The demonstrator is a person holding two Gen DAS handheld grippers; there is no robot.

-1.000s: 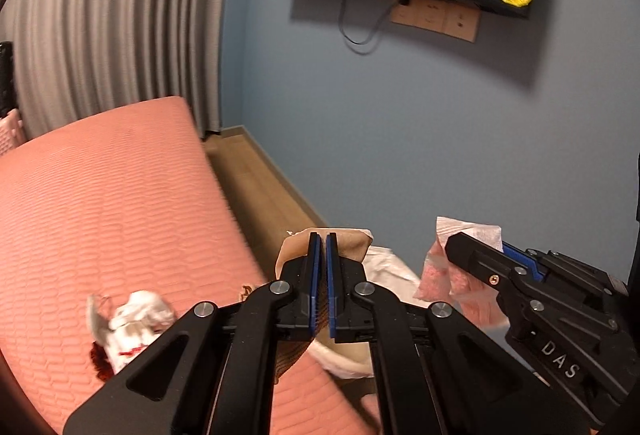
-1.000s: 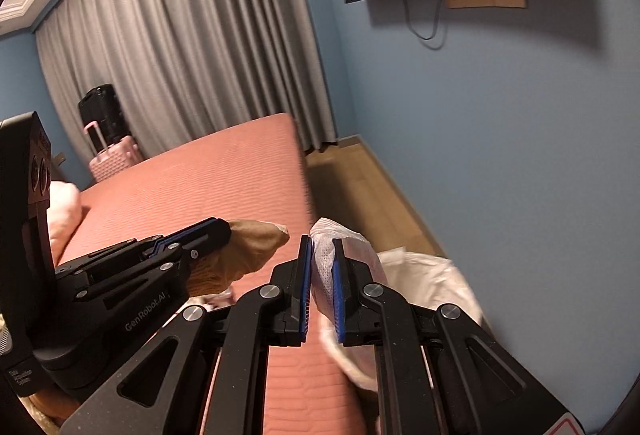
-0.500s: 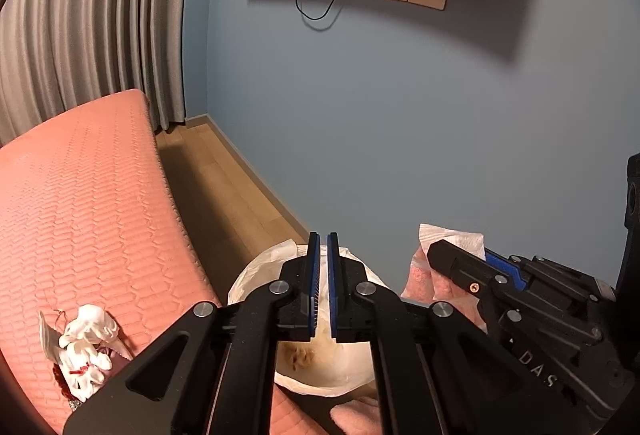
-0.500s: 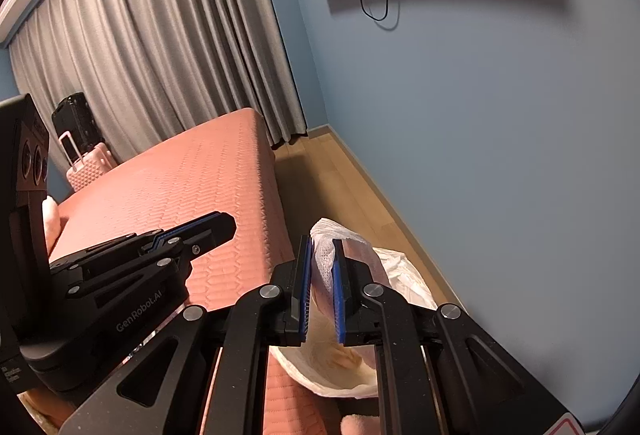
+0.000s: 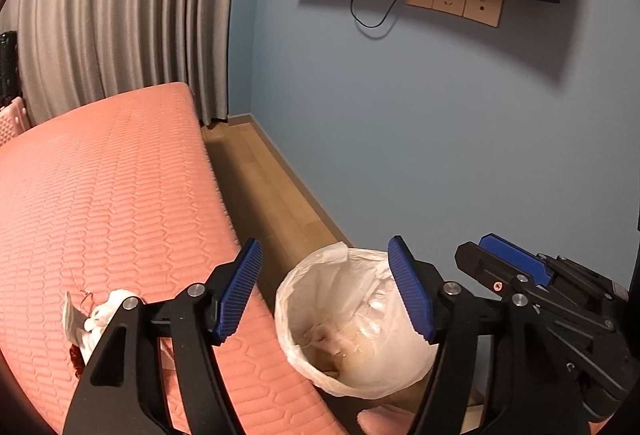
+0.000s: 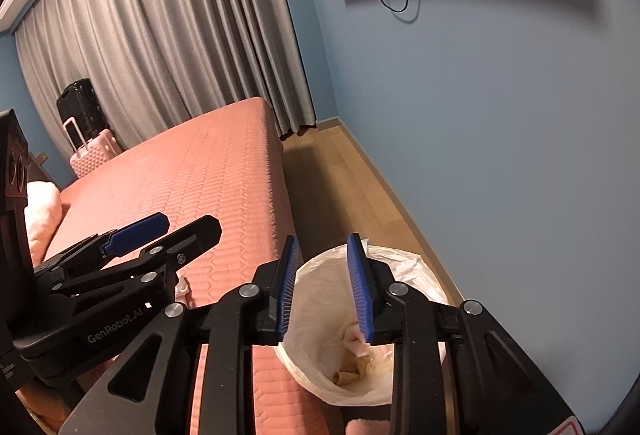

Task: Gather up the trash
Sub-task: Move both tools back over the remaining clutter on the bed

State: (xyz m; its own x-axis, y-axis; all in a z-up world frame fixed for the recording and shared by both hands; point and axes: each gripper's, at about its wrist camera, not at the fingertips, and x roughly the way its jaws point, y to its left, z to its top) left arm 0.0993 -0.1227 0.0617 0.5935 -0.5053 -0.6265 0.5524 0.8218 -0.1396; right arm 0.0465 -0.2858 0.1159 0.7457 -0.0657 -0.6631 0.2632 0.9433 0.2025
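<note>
A bin lined with a white plastic bag (image 5: 304, 299) stands on the floor between the bed and the blue wall. Crumpled brown and pink trash (image 5: 332, 343) lies at its bottom. My left gripper (image 5: 324, 295) hovers over the bin's mouth; its jaws are opening and nothing is between them. My right gripper (image 6: 325, 287) hangs over the same bin (image 6: 400, 259), jaws opening and empty, with the trash (image 6: 356, 359) below. Each gripper also shows in the other's view: right gripper (image 5: 486, 255), left gripper (image 6: 190, 225). A crumpled white wad with red bits (image 5: 100, 319) lies on the bed.
The pink quilted bed (image 5: 100, 195) fills the left. A strip of wooden floor (image 5: 264, 187) runs along the blue wall (image 5: 440, 135). Grey curtains (image 6: 160, 55), a black suitcase (image 6: 78, 107) and a pink one (image 6: 92, 151) stand behind. A pink pillow (image 6: 40, 207) lies at left.
Both grippers moved over the bin and opened. The brown paper has left the left jaws and the pink-white wrapper the right jaws; both lie in the bin.
</note>
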